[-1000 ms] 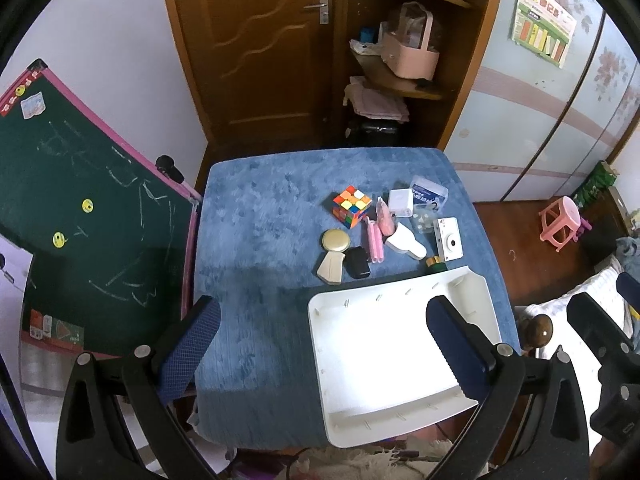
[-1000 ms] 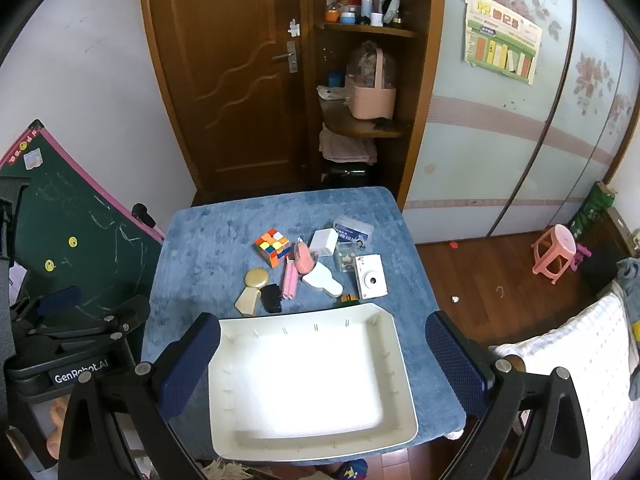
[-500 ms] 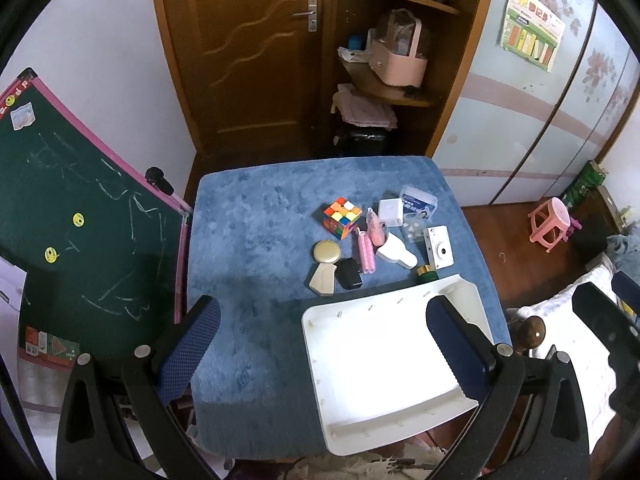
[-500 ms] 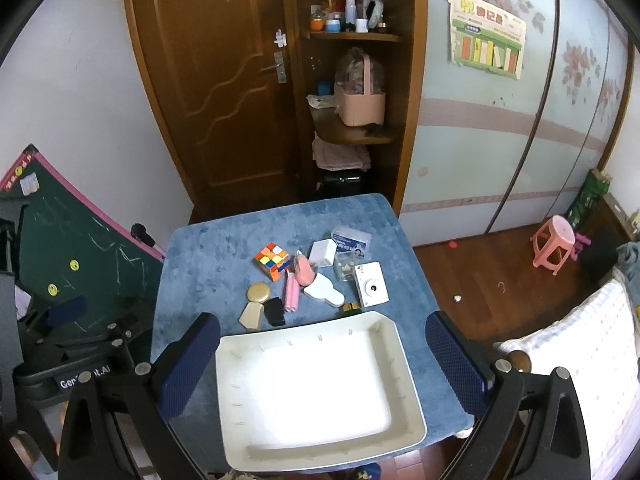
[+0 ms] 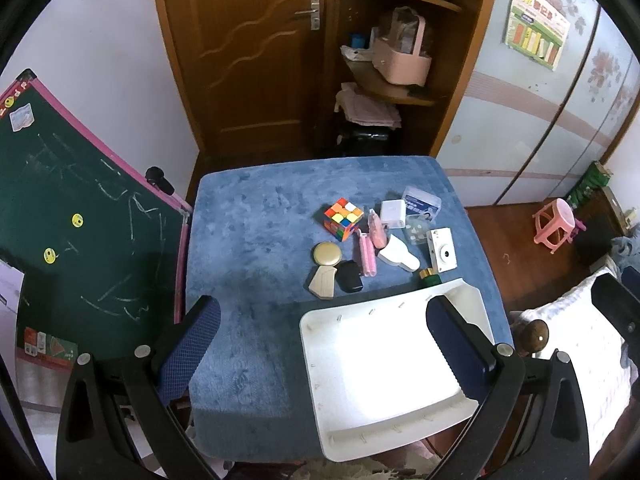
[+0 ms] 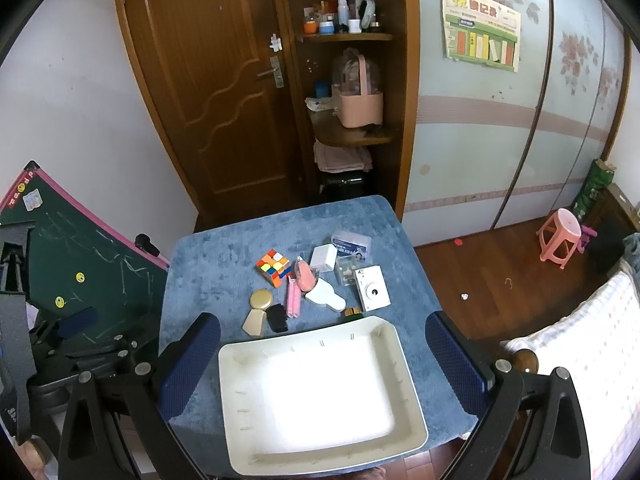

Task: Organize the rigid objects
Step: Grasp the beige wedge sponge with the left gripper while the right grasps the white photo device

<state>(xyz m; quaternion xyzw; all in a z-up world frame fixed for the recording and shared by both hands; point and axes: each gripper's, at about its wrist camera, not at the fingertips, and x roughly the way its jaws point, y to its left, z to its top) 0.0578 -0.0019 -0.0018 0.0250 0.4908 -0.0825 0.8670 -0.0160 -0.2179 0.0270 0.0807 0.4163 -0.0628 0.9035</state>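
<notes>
Above the blue plush surface (image 6: 224, 264) both claws, left (image 5: 320, 344) and right (image 6: 322, 354), hang released; packed small objects risk scattering; the multicoloured puzzle cube (image 6: 273, 267) crowds its neighbours beyond the empty white plastic tray (image 6: 412, 384).

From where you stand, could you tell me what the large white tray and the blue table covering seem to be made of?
The large white rectangular tray looks like smooth moulded plastic: it has rounded corners and a bright sheen. The blue table covering looks like plush fabric, matte with brushed streaks in the nap.
</notes>
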